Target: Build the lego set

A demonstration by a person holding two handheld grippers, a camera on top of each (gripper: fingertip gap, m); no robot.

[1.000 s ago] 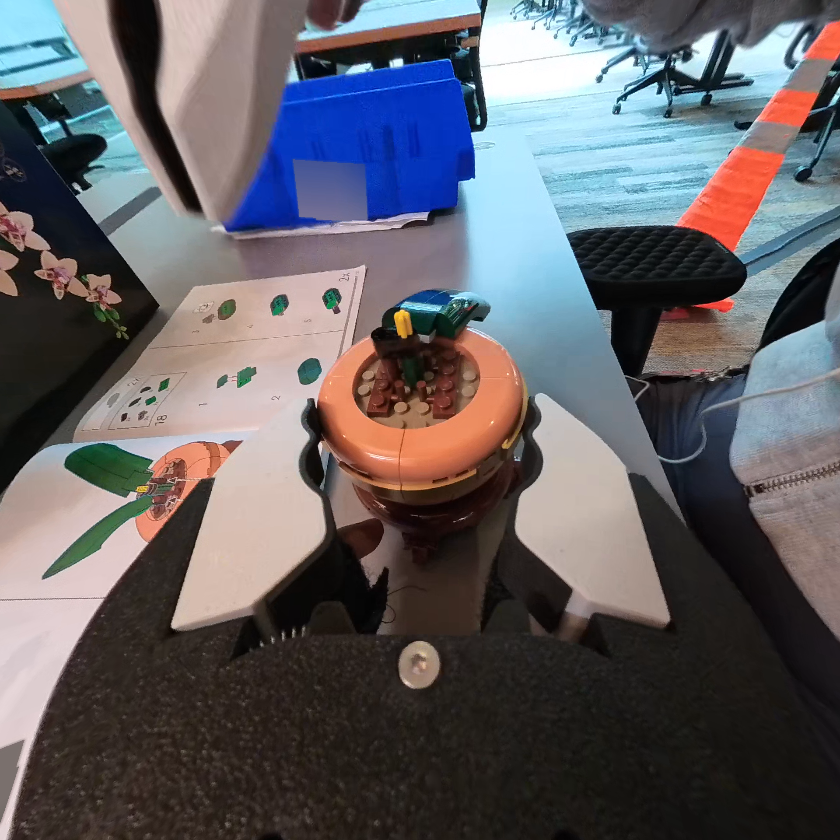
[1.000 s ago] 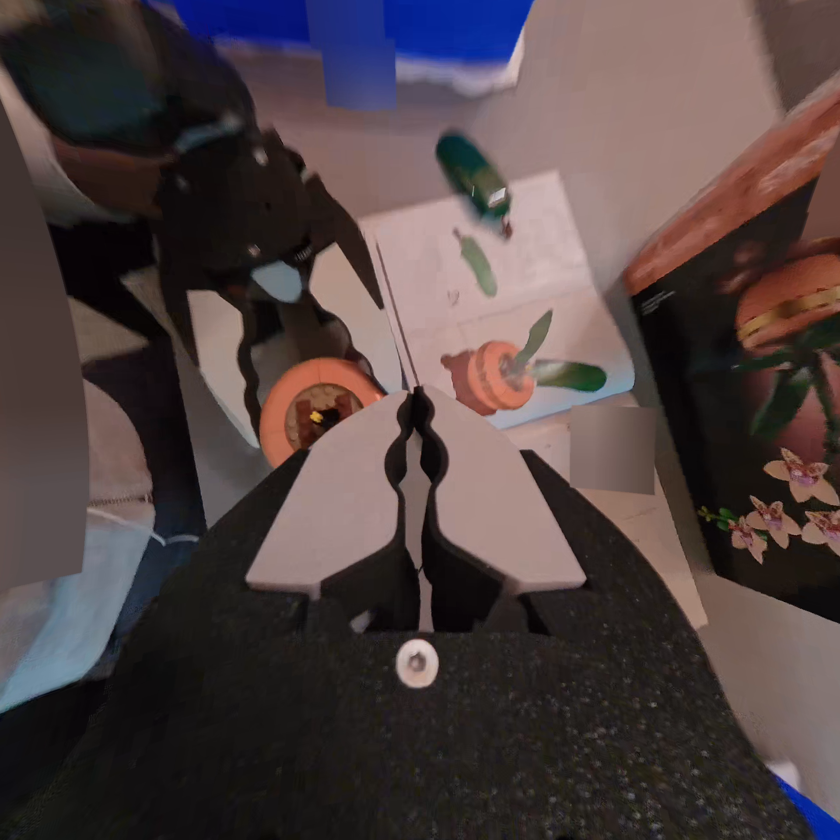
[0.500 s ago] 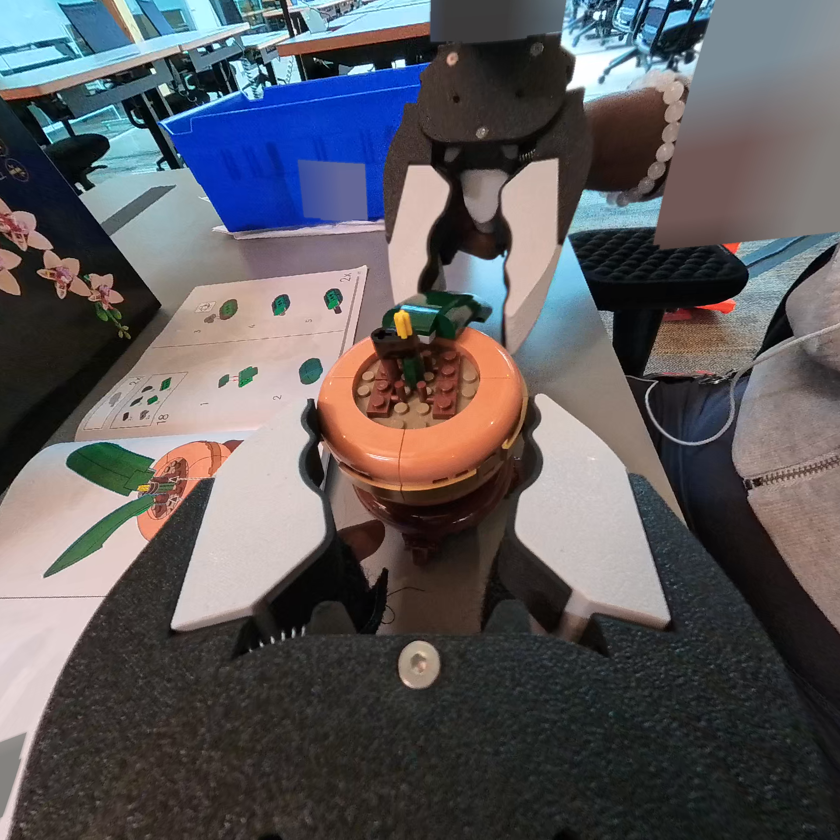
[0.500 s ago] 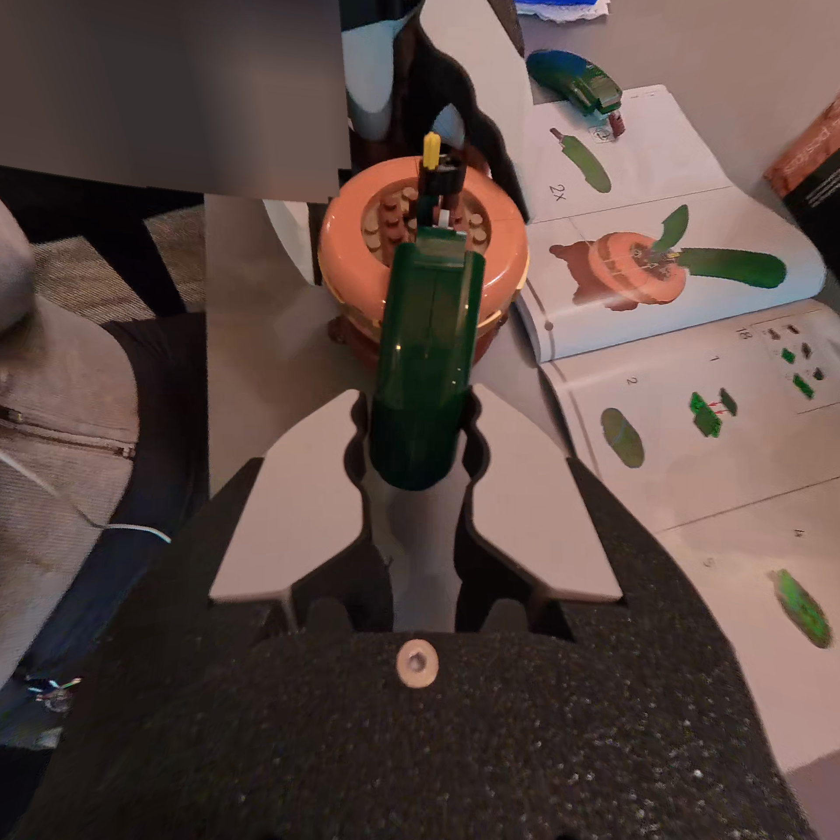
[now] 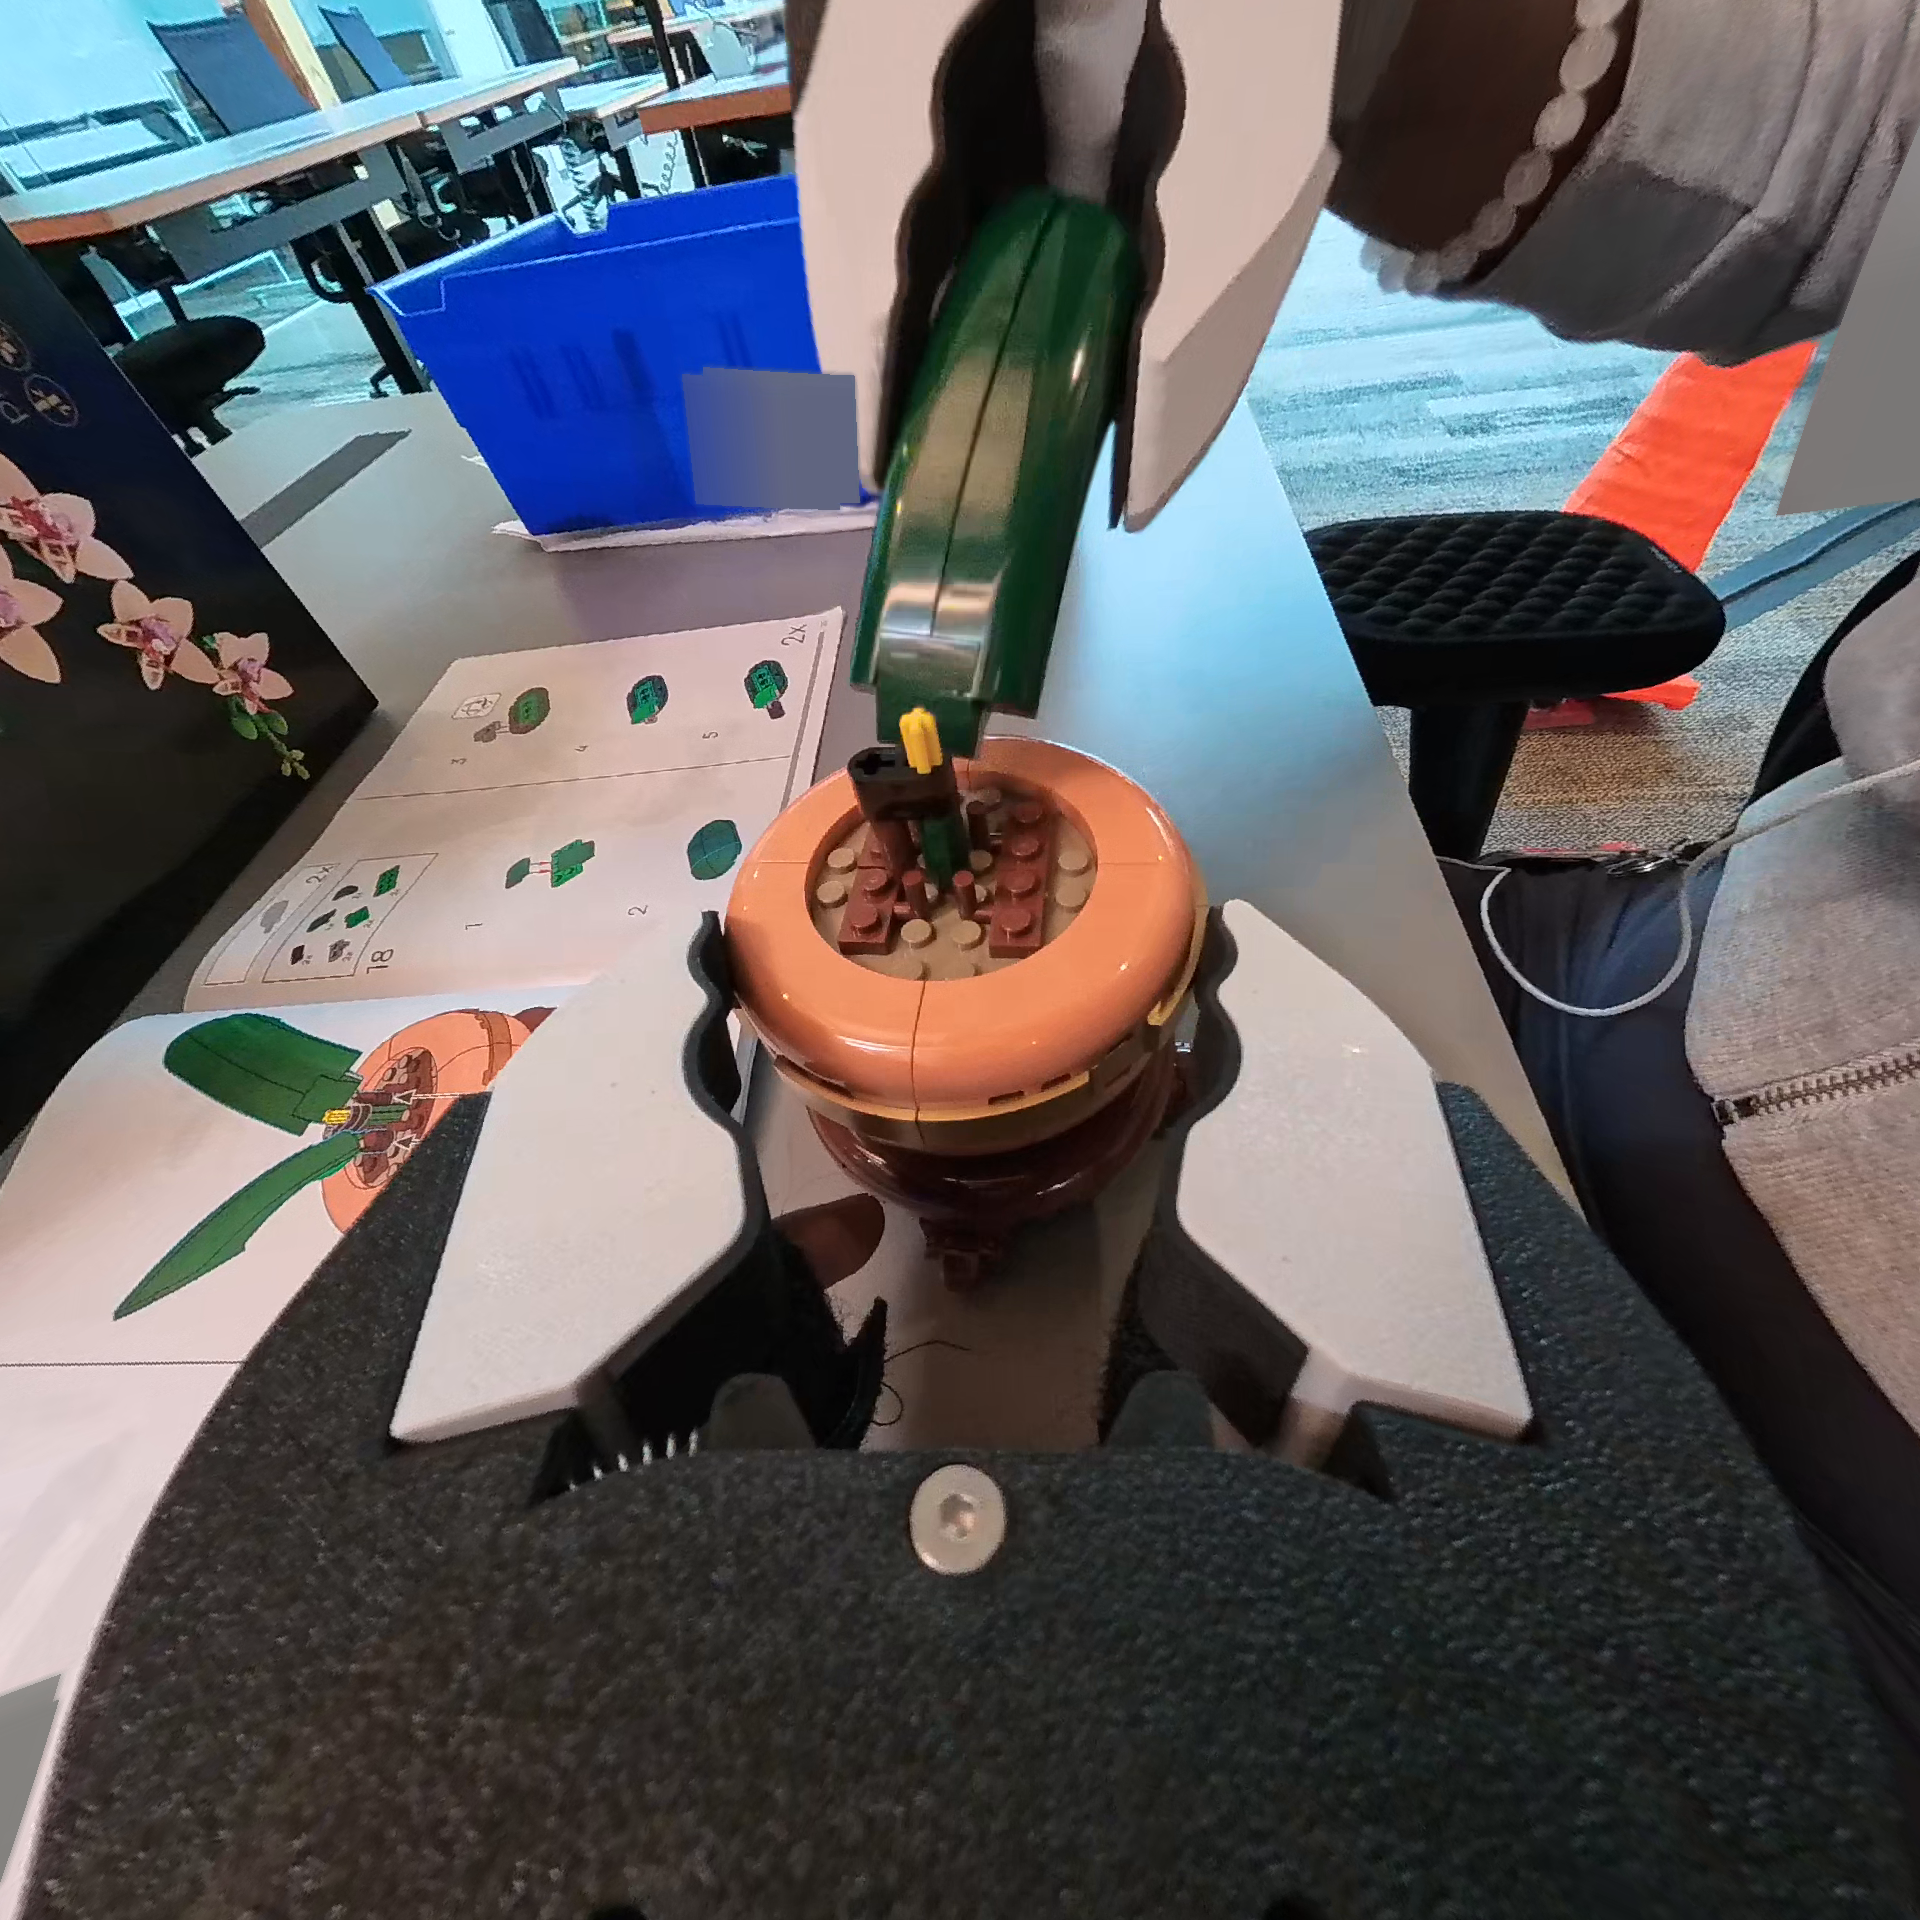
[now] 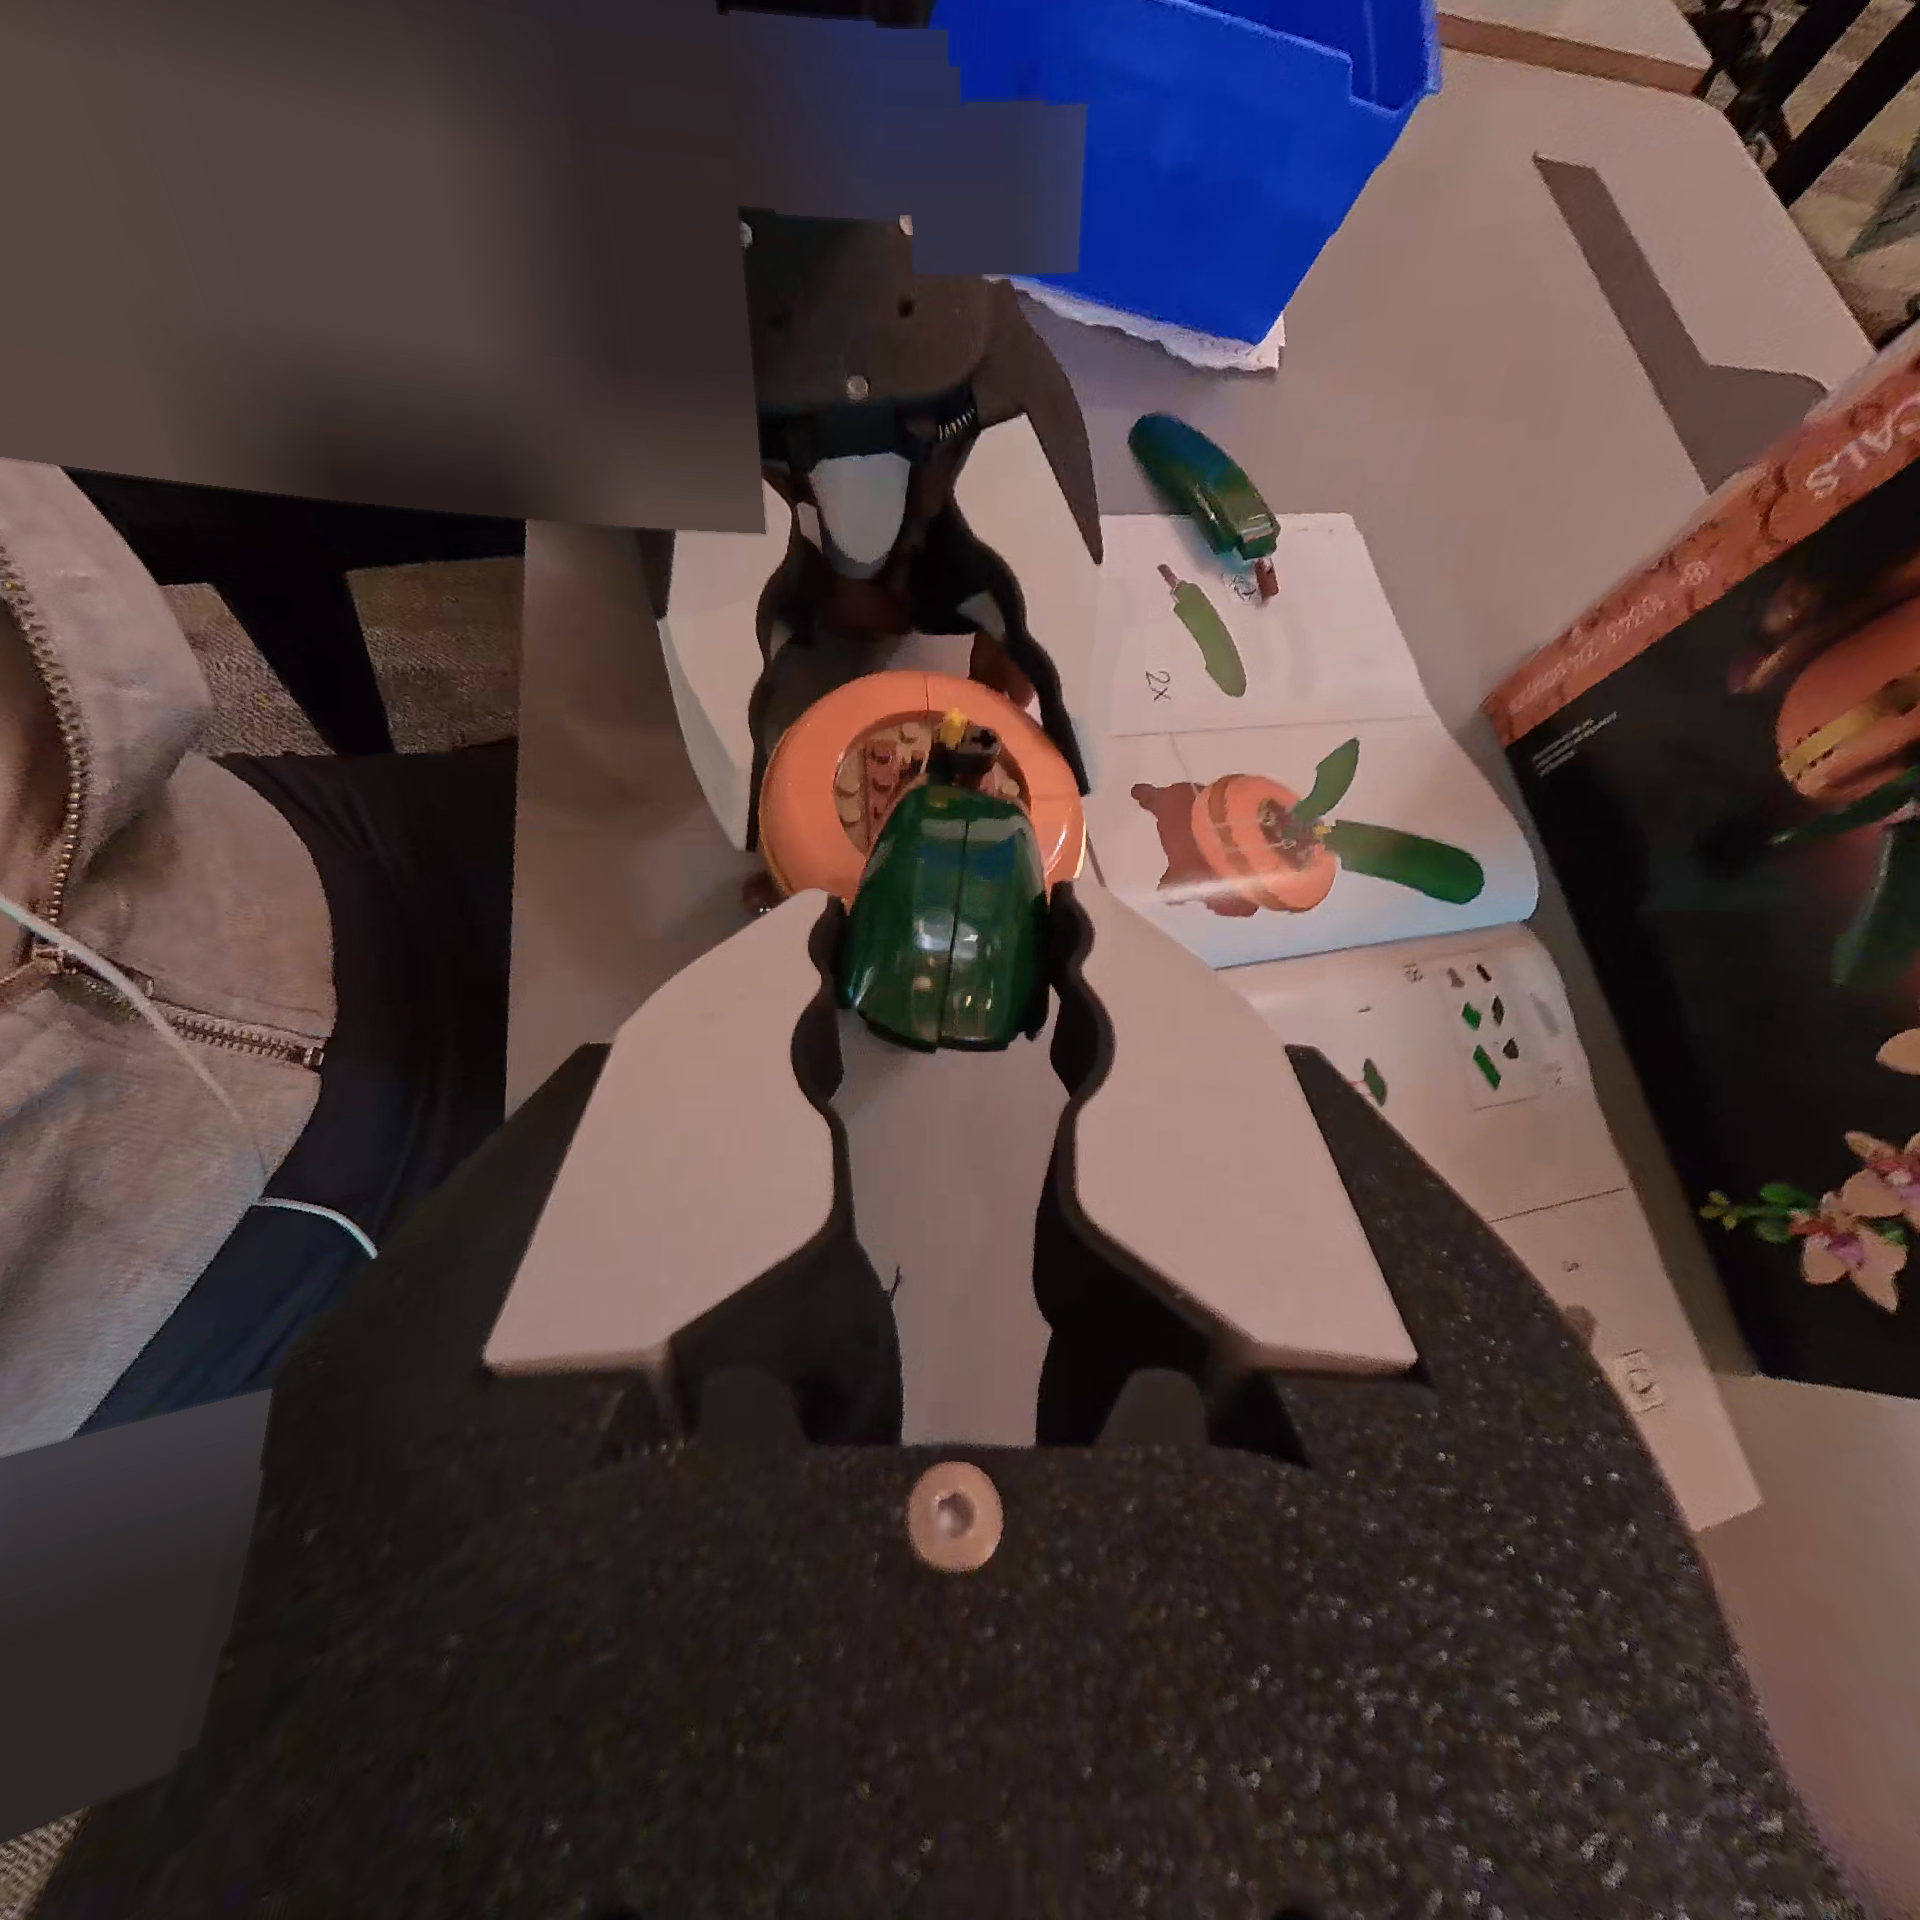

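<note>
From my left gripper [image 5: 961, 997] I see its fingers clamped on the flowerpot's [image 5: 961, 997] tan rim; the pot's brown base is half hidden between them. My right gripper [image 6: 940, 935] pinches the dark green leaf [image 6: 940, 935], whose upper end is cut off in the left wrist view. Its long axis slopes down, tip meeting the yellow peg [image 5: 916, 736] above the pot.

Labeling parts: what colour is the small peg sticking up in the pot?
Yellow peg, on the black piece inside the pot; clearest in left wrist view.
</note>
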